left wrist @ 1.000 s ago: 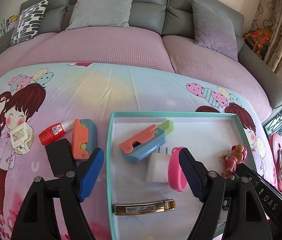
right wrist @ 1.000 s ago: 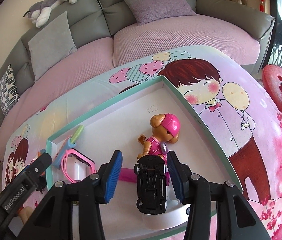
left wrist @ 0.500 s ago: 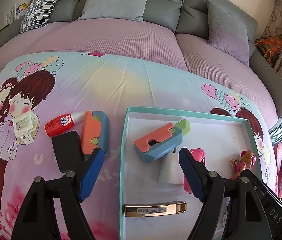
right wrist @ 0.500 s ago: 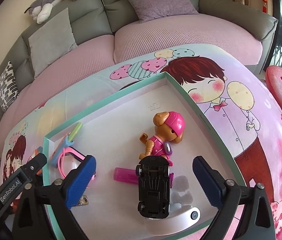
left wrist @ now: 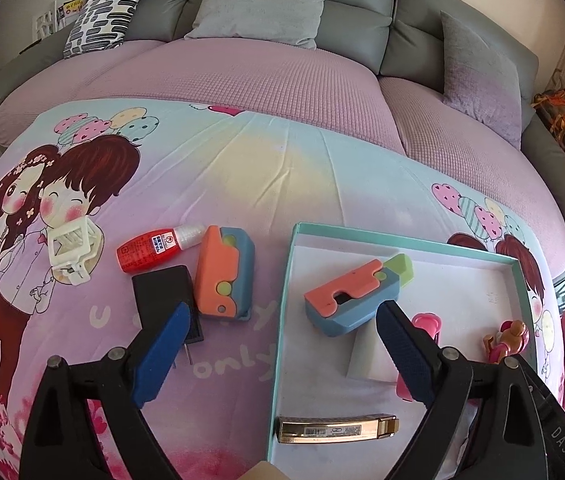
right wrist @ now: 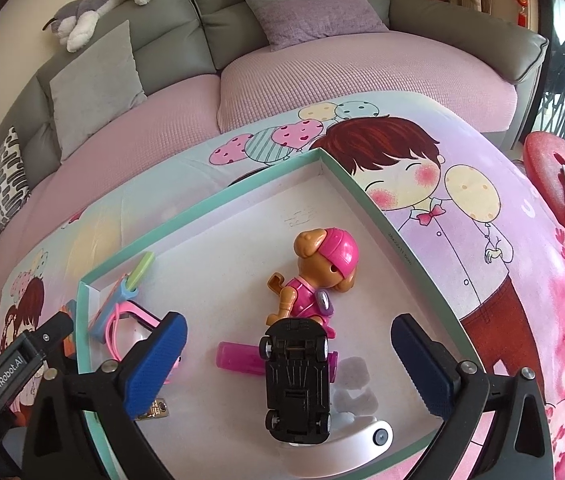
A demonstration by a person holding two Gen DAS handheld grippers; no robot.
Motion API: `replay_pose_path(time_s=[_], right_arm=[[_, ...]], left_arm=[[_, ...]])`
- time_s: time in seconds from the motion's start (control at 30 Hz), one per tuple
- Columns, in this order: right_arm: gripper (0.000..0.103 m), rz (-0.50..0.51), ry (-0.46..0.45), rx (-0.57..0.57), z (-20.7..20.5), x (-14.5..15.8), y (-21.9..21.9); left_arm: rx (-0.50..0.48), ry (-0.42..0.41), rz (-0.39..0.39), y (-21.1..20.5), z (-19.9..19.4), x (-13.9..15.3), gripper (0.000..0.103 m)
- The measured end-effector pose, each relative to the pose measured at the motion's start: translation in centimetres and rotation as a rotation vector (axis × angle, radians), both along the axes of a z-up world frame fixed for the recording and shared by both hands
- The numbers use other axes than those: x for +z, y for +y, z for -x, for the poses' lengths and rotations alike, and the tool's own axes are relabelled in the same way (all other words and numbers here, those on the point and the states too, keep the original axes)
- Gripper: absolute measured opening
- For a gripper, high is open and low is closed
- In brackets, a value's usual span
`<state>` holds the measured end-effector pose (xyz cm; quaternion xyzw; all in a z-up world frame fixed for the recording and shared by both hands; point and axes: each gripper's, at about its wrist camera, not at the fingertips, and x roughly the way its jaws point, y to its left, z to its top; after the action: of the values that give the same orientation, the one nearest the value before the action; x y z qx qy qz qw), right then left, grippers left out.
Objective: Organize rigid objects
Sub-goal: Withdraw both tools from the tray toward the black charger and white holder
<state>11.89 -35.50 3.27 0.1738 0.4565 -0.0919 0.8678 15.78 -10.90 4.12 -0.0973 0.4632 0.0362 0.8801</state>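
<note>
Sorting stage, judged mid-way: several rigid items already lay in the teal-rimmed box (left wrist: 288, 280), four remained outside on the printed cloth (left wrist: 242, 168). Left gripper (left wrist: 278, 344): fingers spread wide, holding nothing, poised low over the box's left wall. Right gripper (right wrist: 286, 360): likewise wide open and empty, with the black toy car (right wrist: 297, 376) lying upside down between its pads, touched by neither. Inside the box: orange-and-blue plastic toy knife (left wrist: 352, 300), blocky, with a green tip; pink watch band (left wrist: 422, 328); white block (left wrist: 370, 356), partly hidden; gold-toned metal clip (left wrist: 336, 430), slim and glossy; pup figure in pink helmet (right wrist: 318, 276), moulded plastic; magenta tube (right wrist: 238, 358); a white curved piece (right wrist: 362, 436) under the car. Outside, left of the box: second orange-and-blue toy (left wrist: 224, 276), nearest the wall; black charger (left wrist: 166, 300), matte, prongs showing; red glue bottle (left wrist: 154, 248), smooth, clear cap; white lattice clip (left wrist: 72, 248). Next move, by judgement: left gripper to shift leftward, close across the second toy's narrow sides, and lift it over the rim; hard smooth plastic would want a square, centred pinch.
</note>
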Motion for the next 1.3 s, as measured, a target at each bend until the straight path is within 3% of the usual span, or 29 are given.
replay_pose_path(time_s=[0.33,1.0,1.3], right_arm=[[0.103,0.011,-0.042,0.083,-0.9,0.6,3.0],[0.103,-0.034,-0.201,0.361,-2.6,2.5,15.0],[0.103,-0.02,-0.204,0.503,-2.6,1.7,21.7]], left_arm=[[0.107,-0.018,0.024,3.7,0.4,0.7,0.095],[0.404,-0.119,-0.045,16.5,3.8,2.6,0.095],[0.452,-0.15,0.013,21.1,5.0,1.6,0.099]])
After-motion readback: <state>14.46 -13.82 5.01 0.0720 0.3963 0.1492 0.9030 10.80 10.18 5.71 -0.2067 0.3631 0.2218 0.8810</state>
